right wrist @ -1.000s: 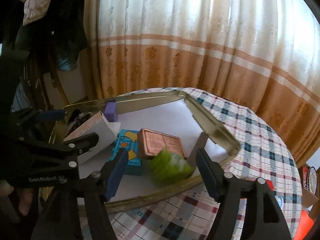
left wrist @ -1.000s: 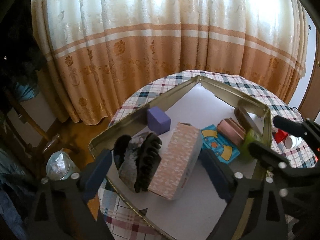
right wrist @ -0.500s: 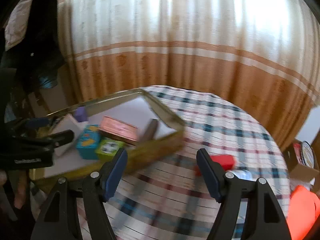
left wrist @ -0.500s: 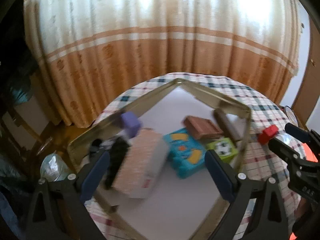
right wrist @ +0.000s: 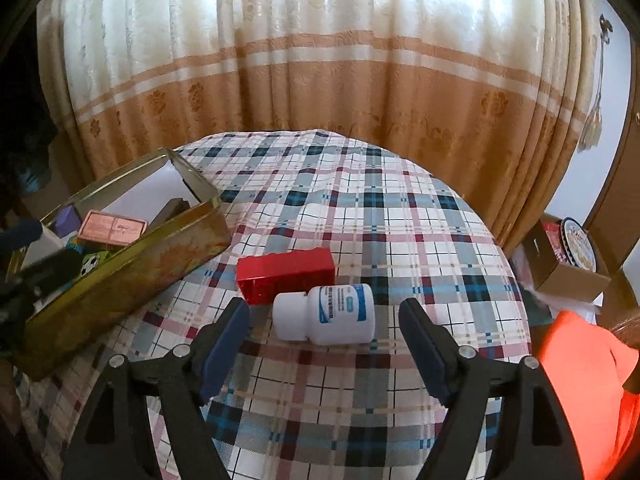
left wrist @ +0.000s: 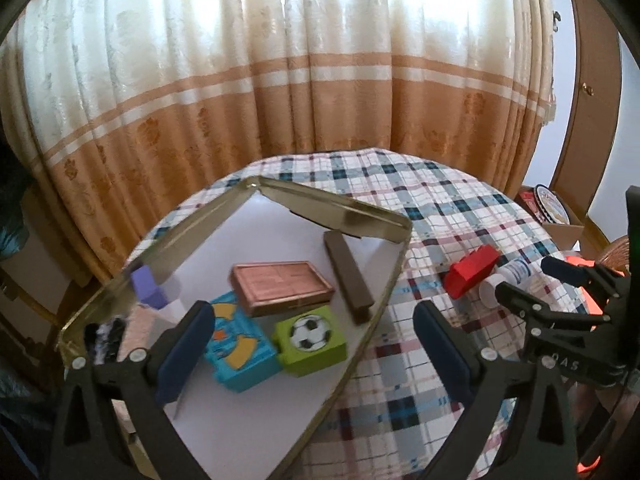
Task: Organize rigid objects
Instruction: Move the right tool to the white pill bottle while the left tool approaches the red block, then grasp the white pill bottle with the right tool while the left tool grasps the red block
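The tabletop (right wrist: 360, 208) wears a plaid of white, blue, grey and maroon. The tin (right wrist: 120, 276) is gold. Inside: a purple cube (left wrist: 148, 288), copper box (left wrist: 280, 286), brown bar (left wrist: 348, 276), green football block (left wrist: 312, 340), blue box (left wrist: 240, 354). Outside: a red block (right wrist: 286, 274) and a white bottle (right wrist: 324, 314) with a blue label.

Left gripper (left wrist: 310, 342): matte black plastic frame of triangular open struts, two fingers faced with dark blue pads (left wrist: 182, 350), silver screw heads at the joints. Right gripper (right wrist: 324, 338): same black strutted build, blue pads (right wrist: 224, 336), silver screws. Seen from the left wrist view, its side carries pale embossed lettering, only partly legible.
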{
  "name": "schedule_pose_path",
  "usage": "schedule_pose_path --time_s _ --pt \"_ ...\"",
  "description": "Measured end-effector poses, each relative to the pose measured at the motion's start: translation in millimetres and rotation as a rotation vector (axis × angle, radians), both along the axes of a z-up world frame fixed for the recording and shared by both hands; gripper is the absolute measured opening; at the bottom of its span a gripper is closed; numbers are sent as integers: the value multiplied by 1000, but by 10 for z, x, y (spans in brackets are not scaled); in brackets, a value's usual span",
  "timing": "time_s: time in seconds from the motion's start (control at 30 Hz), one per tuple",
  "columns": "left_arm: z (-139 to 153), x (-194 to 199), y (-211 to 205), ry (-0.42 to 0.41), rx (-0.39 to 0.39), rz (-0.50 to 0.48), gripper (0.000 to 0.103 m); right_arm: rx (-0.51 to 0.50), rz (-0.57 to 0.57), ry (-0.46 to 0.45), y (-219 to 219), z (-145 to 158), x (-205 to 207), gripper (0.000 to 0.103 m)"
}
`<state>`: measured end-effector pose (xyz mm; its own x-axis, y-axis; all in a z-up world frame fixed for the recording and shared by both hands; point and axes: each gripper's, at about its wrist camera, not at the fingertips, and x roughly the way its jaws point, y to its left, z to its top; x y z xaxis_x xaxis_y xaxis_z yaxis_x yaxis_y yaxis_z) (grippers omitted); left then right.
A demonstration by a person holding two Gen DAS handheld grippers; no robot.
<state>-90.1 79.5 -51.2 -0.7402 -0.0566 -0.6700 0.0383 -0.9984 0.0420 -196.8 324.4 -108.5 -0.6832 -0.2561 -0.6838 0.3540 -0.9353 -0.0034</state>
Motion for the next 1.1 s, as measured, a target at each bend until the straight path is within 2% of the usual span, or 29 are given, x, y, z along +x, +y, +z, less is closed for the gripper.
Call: schedule_pose_path --time_s 0.17,0.5,0.57,0.67,0.8,0.93,1.1 --pt "-61 -172 88 -37 35 -1 101 23 -4 -50 -13 -91 -115 79" --pt "-121 -381 223 -61 34 9 101 22 -2 -130 -4 -217 -283 79" --pt "-124 -391 247 -58 31 5 101 23 6 -134 -12 -226 -290 59" --pt "-132 -407 296 -57 31 -3 101 29 5 -110 -20 -198 -256 59" --pt "-122 -389 447 -47 25 -45 100 0 -35 -84 81 -149 -232 59" --pt "-98 -353 628 -36 19 -105 90 -41 -107 -67 278 -103 -213 59" --pt "-111 -357 841 -26 15 -175 89 -60 -170 -76 456 -110 -240 59"
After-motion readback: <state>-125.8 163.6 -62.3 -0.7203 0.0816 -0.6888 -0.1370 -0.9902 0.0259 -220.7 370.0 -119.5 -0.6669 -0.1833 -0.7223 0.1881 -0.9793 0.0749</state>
